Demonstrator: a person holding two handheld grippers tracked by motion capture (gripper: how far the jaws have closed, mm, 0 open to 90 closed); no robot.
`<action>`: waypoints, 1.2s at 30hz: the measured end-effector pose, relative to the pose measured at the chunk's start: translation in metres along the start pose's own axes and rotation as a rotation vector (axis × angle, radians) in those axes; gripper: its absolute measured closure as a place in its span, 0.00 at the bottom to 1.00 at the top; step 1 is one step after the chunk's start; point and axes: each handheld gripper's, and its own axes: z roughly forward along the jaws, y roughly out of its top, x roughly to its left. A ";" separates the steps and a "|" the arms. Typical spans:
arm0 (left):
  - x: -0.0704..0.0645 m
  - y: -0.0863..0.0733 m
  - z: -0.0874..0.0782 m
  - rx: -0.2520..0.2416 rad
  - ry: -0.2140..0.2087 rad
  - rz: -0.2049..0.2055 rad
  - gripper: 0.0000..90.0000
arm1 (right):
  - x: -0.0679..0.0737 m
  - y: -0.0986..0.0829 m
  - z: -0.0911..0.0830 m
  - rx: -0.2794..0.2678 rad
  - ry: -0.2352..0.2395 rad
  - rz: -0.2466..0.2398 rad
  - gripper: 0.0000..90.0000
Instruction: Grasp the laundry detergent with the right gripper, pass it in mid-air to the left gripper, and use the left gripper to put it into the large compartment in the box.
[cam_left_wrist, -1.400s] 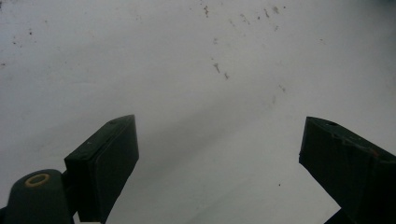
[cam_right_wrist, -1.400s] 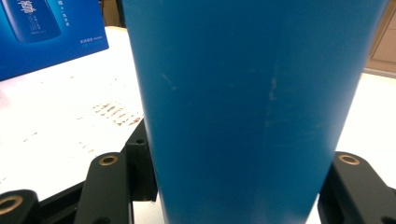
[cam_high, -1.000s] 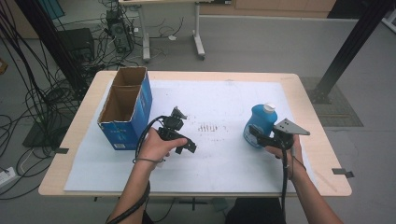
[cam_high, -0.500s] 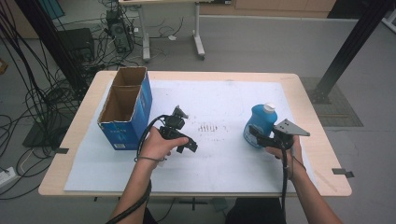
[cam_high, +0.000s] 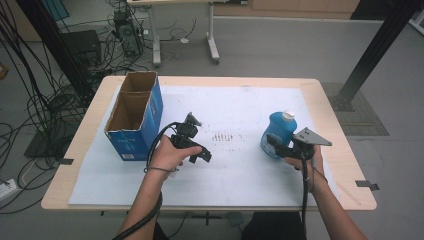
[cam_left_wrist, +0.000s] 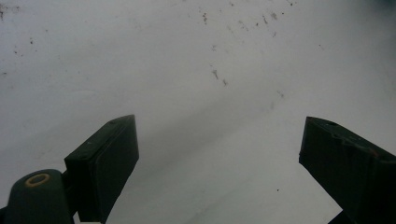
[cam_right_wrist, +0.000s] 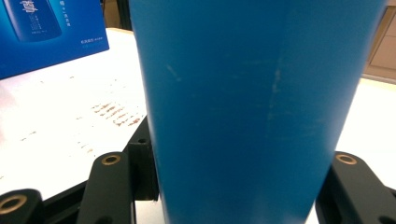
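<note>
Right gripper (cam_high: 272, 145) clamps the blue bottle (cam_high: 278, 134) low on its smooth, slippery-looking body, upright on the bench well right of the cardboard box (cam_high: 134, 115), probably liquid-heavy, while the left gripper (cam_high: 200, 152) hangs open, empty.

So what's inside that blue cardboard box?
The blue cardboard box is open on top, with two compartments; only bare brown inner walls show. The near wall hides the bottoms, so contents cannot be ruled out.

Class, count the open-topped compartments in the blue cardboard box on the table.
2. The far compartment lies toward the table's back edge; the near compartment lies toward the person. Both belong to the blue cardboard box, left of the left hand-held gripper.
</note>
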 end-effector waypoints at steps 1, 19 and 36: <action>0.000 0.000 0.000 -0.001 -0.001 -0.001 0.14 | 0.000 0.000 0.000 -0.002 0.000 0.000 0.48; 0.000 0.001 0.000 0.001 0.001 0.003 0.14 | 0.000 -0.001 0.000 -0.008 -0.002 -0.001 0.48; -0.001 0.002 -0.002 -0.001 0.003 0.007 0.14 | 0.000 -0.001 0.000 -0.010 -0.002 0.001 0.48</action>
